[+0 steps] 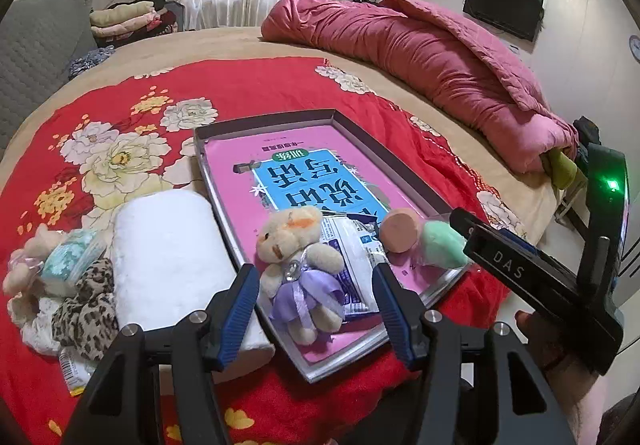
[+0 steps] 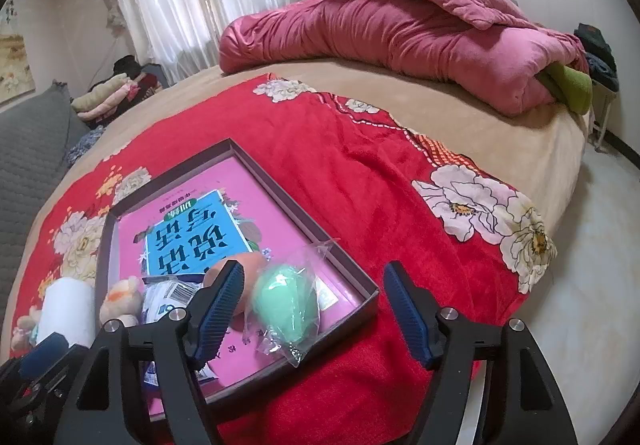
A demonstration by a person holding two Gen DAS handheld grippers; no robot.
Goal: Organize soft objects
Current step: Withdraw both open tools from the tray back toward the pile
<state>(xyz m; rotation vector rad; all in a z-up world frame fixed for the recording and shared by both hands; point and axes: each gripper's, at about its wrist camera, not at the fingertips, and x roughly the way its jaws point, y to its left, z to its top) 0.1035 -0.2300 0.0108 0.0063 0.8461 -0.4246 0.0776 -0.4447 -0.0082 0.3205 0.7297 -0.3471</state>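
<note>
Two grippers show, both with their blue-ribbed jaws spread apart and nothing between them. The left gripper [image 1: 316, 305] sits at the bottom centre of its view, jaws either side of one small plush bear [image 1: 298, 265] in a purple dress, not touching it as far as can be seen. The right gripper [image 2: 316, 313] sits low in its own view, over the near corner of the tray.

One shallow grey tray [image 1: 264, 121] lies on the red floral blanket [image 1: 248, 85], mid-frame, and holds five things — one pink book [image 1: 304, 173] with a blue panel lining its floor, the bear, one white printed packet [image 1: 352, 257] under the bear's side, one peach round sponge [image 1: 400, 231], and one green egg-shaped sponge [image 2: 286, 305] in a clear bag, nearest the tray's right corner.

Outside the tray, at lower left of the left wrist view, stands one white rolled towel [image 1: 168, 257] just beside the tray's edge. Left of it lies a small heap: one leopard-print scrunchie [image 1: 86, 309], one teal item in a clear bag [image 1: 66, 257], one pale plush piece [image 1: 18, 273] and one yellow-edged sachet [image 1: 74, 369].

One rolled pink quilt [image 1: 420, 61] lies across the upper right.
</note>
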